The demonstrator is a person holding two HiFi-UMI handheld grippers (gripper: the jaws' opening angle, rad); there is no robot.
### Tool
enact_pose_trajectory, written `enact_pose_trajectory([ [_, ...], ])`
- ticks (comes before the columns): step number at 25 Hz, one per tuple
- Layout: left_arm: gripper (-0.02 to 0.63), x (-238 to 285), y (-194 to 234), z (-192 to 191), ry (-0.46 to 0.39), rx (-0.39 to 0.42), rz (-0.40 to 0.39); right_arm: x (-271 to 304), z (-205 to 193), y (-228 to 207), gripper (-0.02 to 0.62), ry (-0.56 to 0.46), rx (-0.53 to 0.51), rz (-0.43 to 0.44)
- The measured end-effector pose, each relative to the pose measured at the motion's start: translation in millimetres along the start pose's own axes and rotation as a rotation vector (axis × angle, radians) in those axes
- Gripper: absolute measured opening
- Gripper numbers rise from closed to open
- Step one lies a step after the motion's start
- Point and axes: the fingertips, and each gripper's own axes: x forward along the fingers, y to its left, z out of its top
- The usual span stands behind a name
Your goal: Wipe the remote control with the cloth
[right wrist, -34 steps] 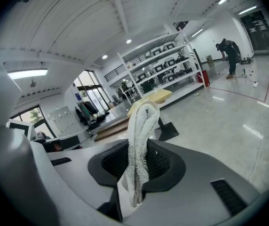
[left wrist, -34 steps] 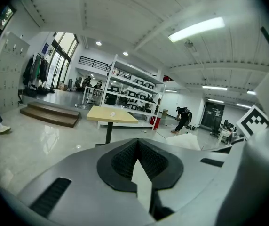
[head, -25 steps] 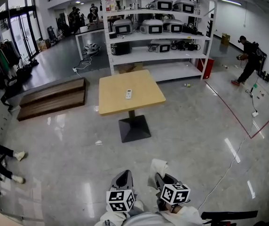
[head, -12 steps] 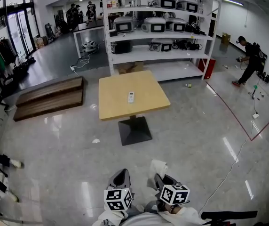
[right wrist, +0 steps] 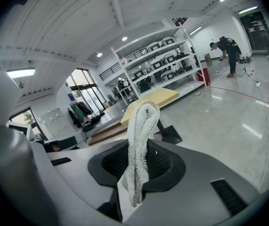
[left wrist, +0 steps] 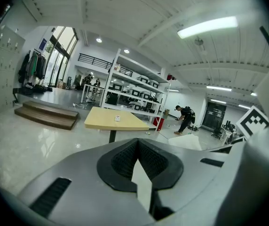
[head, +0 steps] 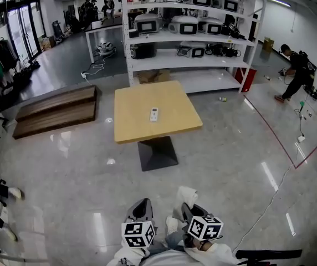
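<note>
Left gripper (head: 142, 208) held at 6 o'clock, jaws closed together, right gripper (head: 191, 210) just beside it, clamped on folded cloth (head: 187, 195)

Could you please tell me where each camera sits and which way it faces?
Head view: on the person's head, looking down at the table and remote control; left gripper and right gripper show below.
Left gripper view: on the left gripper, along its shut, empty jaws.
Right gripper view: on the right gripper, along jaws clamping the cloth.
Shared: all three see the table.

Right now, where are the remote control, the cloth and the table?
remote control (head: 154, 114), head view, middle of its body.
cloth (right wrist: 138, 149), right gripper view, middle of the upright fold.
table (head: 133, 115), head view, bare top.
</note>
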Motion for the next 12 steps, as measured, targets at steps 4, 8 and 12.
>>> enact_pose_trajectory([
  [4, 0.002, 19.6, 0.5, 7.6, 0.005, 0.005, 0.003, 17.8, 16.1, -7.0, 0.089, -0.003, -0.012, 0.009],
  [8, 0.0, 46.0, 1.2, 18.0, 0.009, 0.004, 0.008, 38.5, 34.4, -14.4, 0.089, 0.005, -0.008, 0.02],
  [12, 0.0, 71.8, 3.6, 28.2, 0.015, 0.0, 0.018, 61.1, 53.9, -22.8, 0.089, 0.017, -0.014, 0.026],
])
